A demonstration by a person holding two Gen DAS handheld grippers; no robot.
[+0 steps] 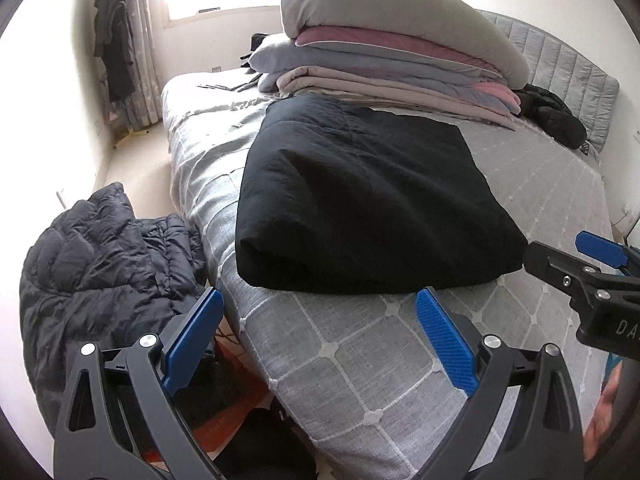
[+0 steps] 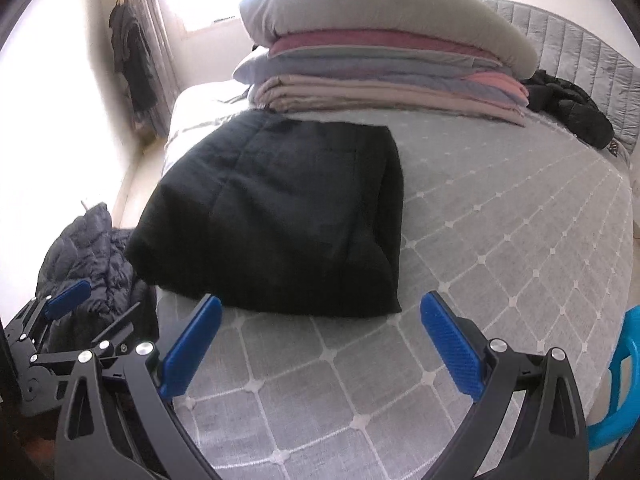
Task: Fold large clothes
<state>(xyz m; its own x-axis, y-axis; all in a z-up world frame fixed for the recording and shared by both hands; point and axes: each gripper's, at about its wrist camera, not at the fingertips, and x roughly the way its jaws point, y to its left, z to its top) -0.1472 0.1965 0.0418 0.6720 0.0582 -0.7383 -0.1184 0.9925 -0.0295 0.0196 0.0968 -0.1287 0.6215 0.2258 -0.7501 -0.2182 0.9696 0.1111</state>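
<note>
Both the left gripper (image 1: pixel 320 340) and right gripper (image 2: pixel 320 344) hover over the near edge of the bed (image 2: pixel 500 240), jaws spread wide, holding nothing. Just beyond them, the folded black garment (image 1: pixel 360 200) lies flat on the bed's grey quilted cover. Left of the bed, a dark puffer jacket (image 1: pixel 104 264) is heaped. Behind the garment, stacked bedding (image 1: pixel 392 60) sits against the headboard (image 1: pixel 560 68).

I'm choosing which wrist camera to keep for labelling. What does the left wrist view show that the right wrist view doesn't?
Only the left wrist view shows orange flooring beneath the bed edge. Only the right wrist view shows a blue plastic object at its right edge. Both show the folded black garment on the grey bedspread, the stacked bedding, the dark puffer jacket and both open grippers, left gripper and right gripper.
</note>
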